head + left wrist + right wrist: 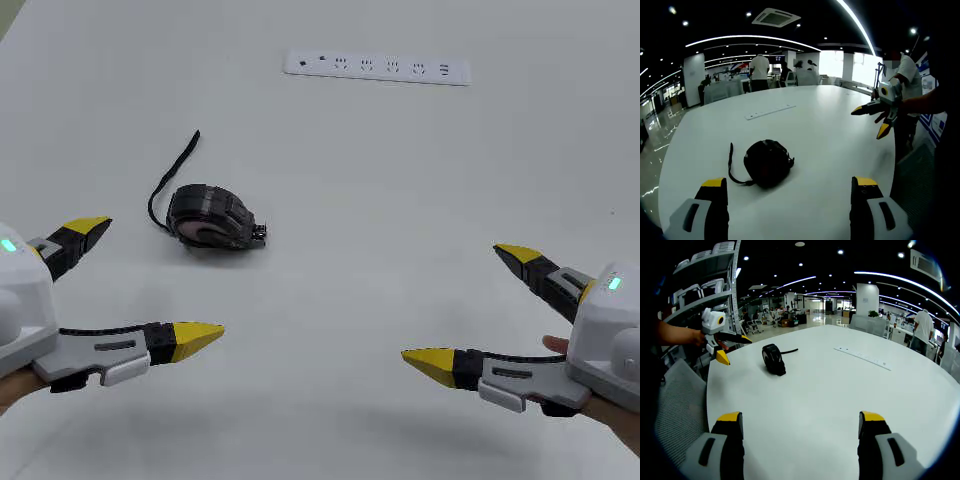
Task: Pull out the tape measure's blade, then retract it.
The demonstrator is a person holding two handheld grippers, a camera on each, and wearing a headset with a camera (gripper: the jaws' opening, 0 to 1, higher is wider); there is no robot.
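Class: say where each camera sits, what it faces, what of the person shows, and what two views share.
Head view: headset, looking down at tape measure; left gripper and right gripper show.
Left gripper view: on left gripper, facing tape measure; own jaws show.
Right gripper view: on right gripper, facing tape measure; own jaws show.
Shared: both gripper views show the power strip.

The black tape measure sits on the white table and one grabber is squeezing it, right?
No grabber squeezes it. The black tape measure sits on the white table untouched; the left gripper and right gripper are open, apart from it, as the head view shows.
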